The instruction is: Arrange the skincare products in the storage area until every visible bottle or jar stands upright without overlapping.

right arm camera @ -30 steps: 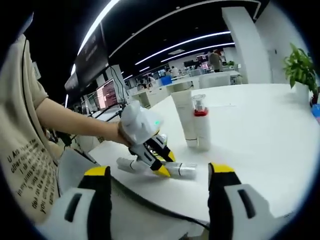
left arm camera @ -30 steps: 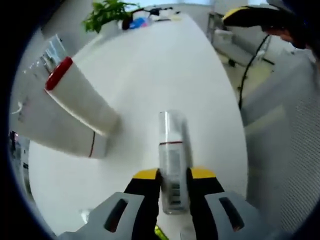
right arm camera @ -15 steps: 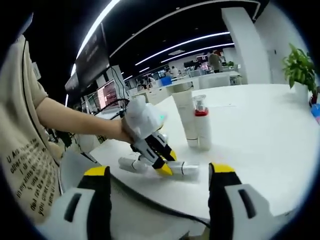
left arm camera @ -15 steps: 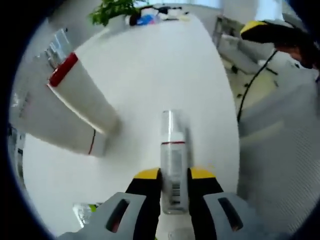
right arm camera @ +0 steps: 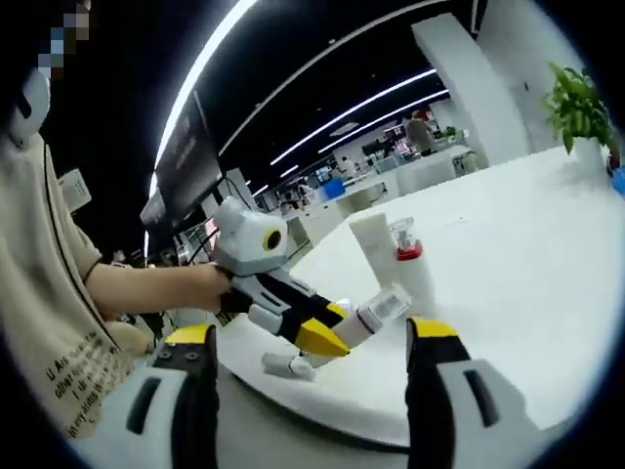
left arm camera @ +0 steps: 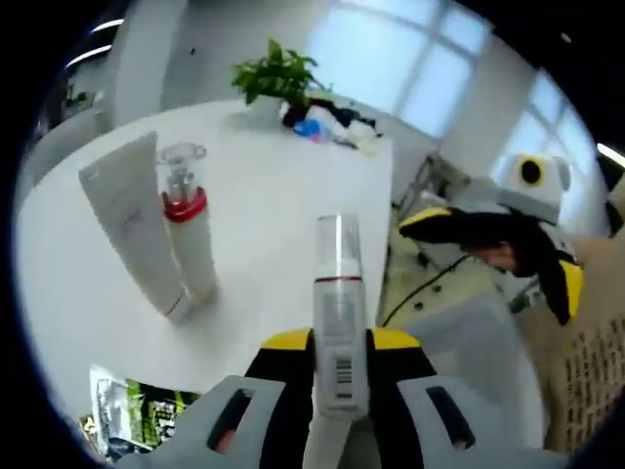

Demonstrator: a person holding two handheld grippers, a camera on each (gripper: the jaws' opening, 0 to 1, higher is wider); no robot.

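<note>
Left gripper view: our left gripper clamps a clear-capped spray bottle at centre-bottom, above the white table. White tube & red-collared pump bottle stand upright, touching, mid-left.

Right gripper view: our right gripper at the bottom, jaws wide, nothing between. Spray bottle sits tilted at centre.

Table: smooth white, faint sheen. Spray bottle: clear glossy cap, silvery body, prob. plastic. At 9 o'clock, tube: matt white plastic; pump bottle: matt white w/ glossy red collar, clear cap. Left gripper: yellow tips, grey matt plastic shell.
</note>
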